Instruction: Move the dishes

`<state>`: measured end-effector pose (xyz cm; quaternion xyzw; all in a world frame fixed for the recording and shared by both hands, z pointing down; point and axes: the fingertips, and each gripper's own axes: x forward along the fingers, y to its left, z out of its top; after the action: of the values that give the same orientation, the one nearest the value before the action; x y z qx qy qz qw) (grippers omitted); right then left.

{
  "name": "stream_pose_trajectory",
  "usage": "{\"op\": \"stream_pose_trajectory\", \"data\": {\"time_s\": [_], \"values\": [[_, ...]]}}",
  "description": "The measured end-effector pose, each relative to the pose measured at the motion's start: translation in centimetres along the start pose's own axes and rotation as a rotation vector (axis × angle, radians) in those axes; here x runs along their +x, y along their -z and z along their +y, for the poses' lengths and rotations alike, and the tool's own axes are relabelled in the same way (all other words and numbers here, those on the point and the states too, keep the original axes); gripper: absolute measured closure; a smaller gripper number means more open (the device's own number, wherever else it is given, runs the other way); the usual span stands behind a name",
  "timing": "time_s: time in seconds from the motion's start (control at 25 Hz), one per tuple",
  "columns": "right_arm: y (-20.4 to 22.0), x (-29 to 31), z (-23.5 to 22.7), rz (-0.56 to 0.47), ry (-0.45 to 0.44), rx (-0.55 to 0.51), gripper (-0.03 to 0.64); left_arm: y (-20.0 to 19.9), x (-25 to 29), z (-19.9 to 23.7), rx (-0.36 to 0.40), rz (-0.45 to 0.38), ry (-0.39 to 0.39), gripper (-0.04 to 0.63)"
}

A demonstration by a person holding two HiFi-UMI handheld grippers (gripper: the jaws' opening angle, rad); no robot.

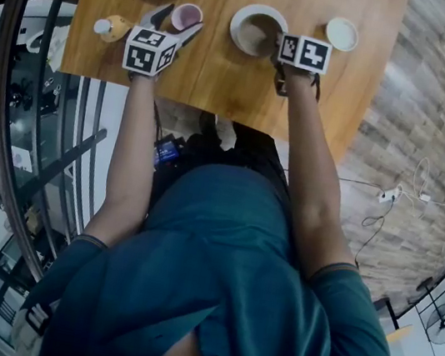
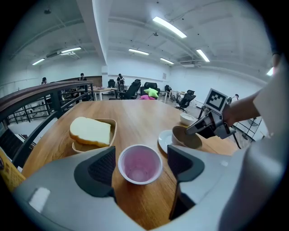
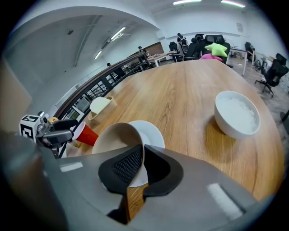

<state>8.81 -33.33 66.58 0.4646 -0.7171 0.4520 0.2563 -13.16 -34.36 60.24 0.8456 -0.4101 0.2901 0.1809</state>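
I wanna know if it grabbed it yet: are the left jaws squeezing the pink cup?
No, the left gripper has its jaws apart, with a gap showing on each side of the pink cup.

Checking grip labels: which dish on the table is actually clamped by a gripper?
The tan cup on the white saucer: the right gripper pinches its rim. The pink-lined cup stands untouched in the open left gripper; the white bowl sits alone.

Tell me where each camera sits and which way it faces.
Head view: on the head, facing steeply down at the table; torso, arms, left gripper, right gripper show.
Left gripper view: on it, facing the red cup between open jaws; right gripper beyond.
Right gripper view: on it, jaws clamping the beige cup.
Shared: both cups.
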Motion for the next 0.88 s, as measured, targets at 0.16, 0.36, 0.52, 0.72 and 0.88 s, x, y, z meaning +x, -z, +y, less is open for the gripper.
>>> {"op": "stream_pose_trajectory", "data": {"time_s": [0.16, 0.36, 0.52, 0.72, 0.88], "values": [[-0.3, -0.5, -0.1, 0.001, 0.0, 0.002, 0.592, -0.9, -0.7, -0.1, 0.016, -0.023, -0.002, 0.236], [-0.5, -1.3, -0.2, -0.016, -0.004, 0.006, 0.592, -1.9, -1.9, -0.5, 0.048, -0.05, 0.001, 0.238], [-0.9, -2.3, -0.3, -0.033, -0.002, 0.01, 0.592, -3.0, -2.6, -1.2, 0.077, -0.07, 0.008, 0.238], [-1.4, -3.7, -0.9, -0.057, 0.011, 0.017, 0.592, -3.8, -3.2, -2.0, 0.103, -0.09, 0.02, 0.238], [-1.6, -5.2, -1.6, -0.077, 0.023, 0.031, 0.592, -4.3, -3.6, -2.3, 0.109, -0.102, 0.022, 0.239]]}}
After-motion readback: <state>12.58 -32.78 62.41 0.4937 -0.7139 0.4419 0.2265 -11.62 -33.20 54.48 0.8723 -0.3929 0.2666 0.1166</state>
